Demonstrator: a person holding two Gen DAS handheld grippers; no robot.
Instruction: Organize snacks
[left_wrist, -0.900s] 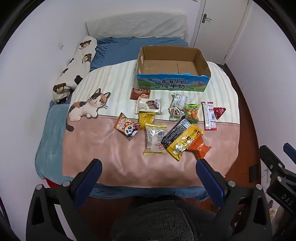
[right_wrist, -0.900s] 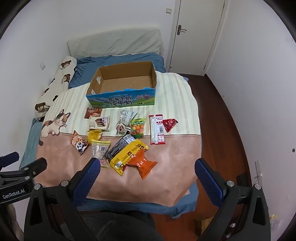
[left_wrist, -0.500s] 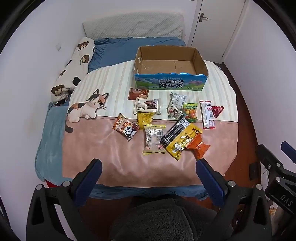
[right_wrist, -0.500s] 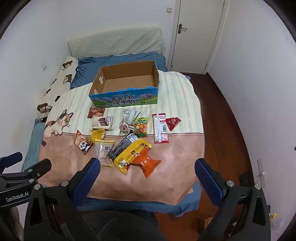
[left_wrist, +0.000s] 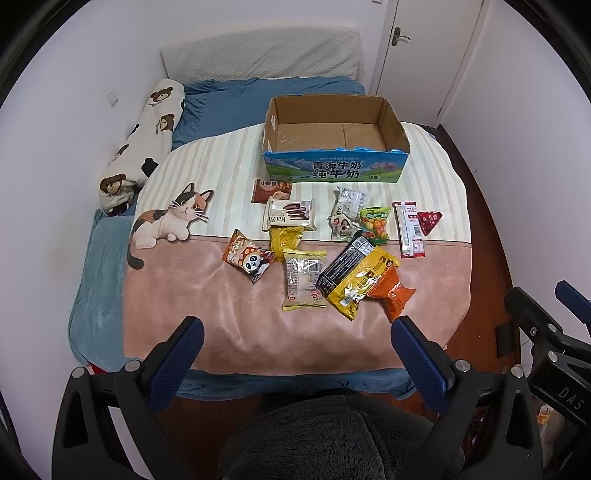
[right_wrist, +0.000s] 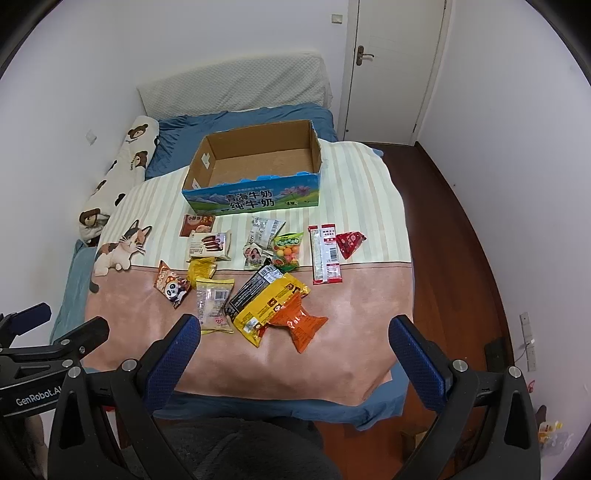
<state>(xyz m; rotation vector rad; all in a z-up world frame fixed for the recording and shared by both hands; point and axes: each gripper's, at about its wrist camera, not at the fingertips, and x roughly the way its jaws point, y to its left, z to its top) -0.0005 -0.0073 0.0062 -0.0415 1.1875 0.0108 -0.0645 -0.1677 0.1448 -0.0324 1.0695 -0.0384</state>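
Observation:
Several snack packets lie on the bed blanket: an orange bag (left_wrist: 391, 291) (right_wrist: 299, 321), a yellow bag (left_wrist: 360, 282) (right_wrist: 269, 306), a panda packet (left_wrist: 247, 256) (right_wrist: 171, 286), a Franzzi wafer pack (left_wrist: 290, 218) (right_wrist: 210, 245) and a red-white bar (left_wrist: 408, 229) (right_wrist: 325, 254). An empty cardboard box (left_wrist: 334, 164) (right_wrist: 255, 195) with a blue front stands behind them. My left gripper (left_wrist: 295, 334) and right gripper (right_wrist: 295, 332) are both open and empty, held above the bed's near edge, short of the snacks.
A bear-print bolster (left_wrist: 142, 147) lies along the left wall. A grey pillow (left_wrist: 262, 53) sits at the headboard. A white door (right_wrist: 391, 66) is at the back right, with wooden floor (right_wrist: 461, 229) to the right of the bed.
Both grippers have moved slightly forward and up toward the bed; the snacks and box appear a little nearer. Nothing on the bed has moved.

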